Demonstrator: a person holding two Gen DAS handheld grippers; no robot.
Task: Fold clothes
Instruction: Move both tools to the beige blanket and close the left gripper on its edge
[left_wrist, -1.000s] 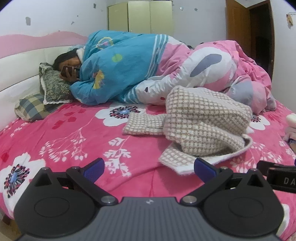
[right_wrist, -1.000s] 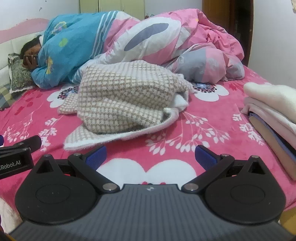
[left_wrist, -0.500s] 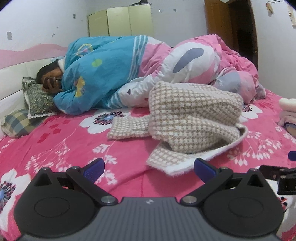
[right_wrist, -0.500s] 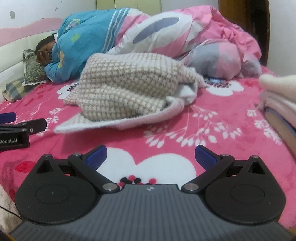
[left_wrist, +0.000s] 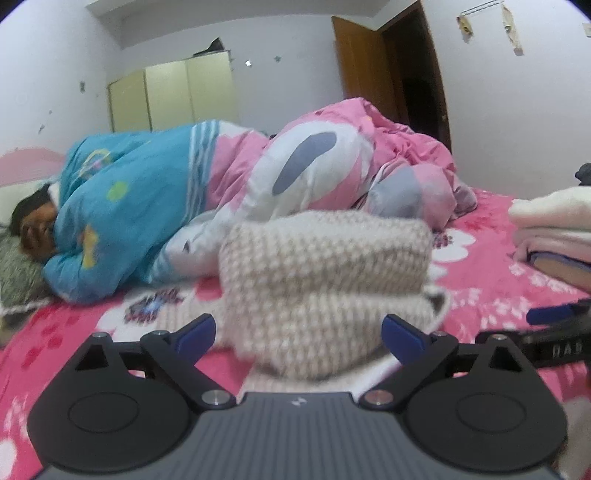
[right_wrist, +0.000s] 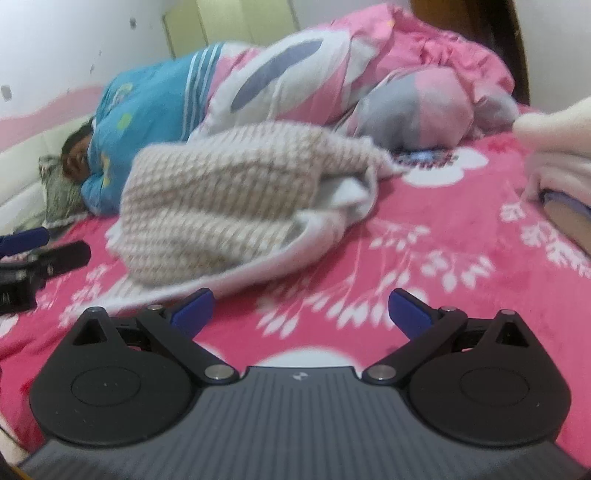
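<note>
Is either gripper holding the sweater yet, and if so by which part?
Nothing is held. The left gripper and right gripper are both open and empty; the sweater lies crumpled on the bed ahead of them.

left gripper (left_wrist: 299, 334): black linkage arms, two round black discs at base, grey ribbed housing between, small white logo at top centre. Silver pivot screws on arms. Blue pads (left_wrist: 194, 334) on fingertips. right gripper (right_wrist: 301, 312): identical build, same blue pads (right_wrist: 408, 312), silver screws, grey ribbed body. White lettering on side of each, partly legible.
</note>
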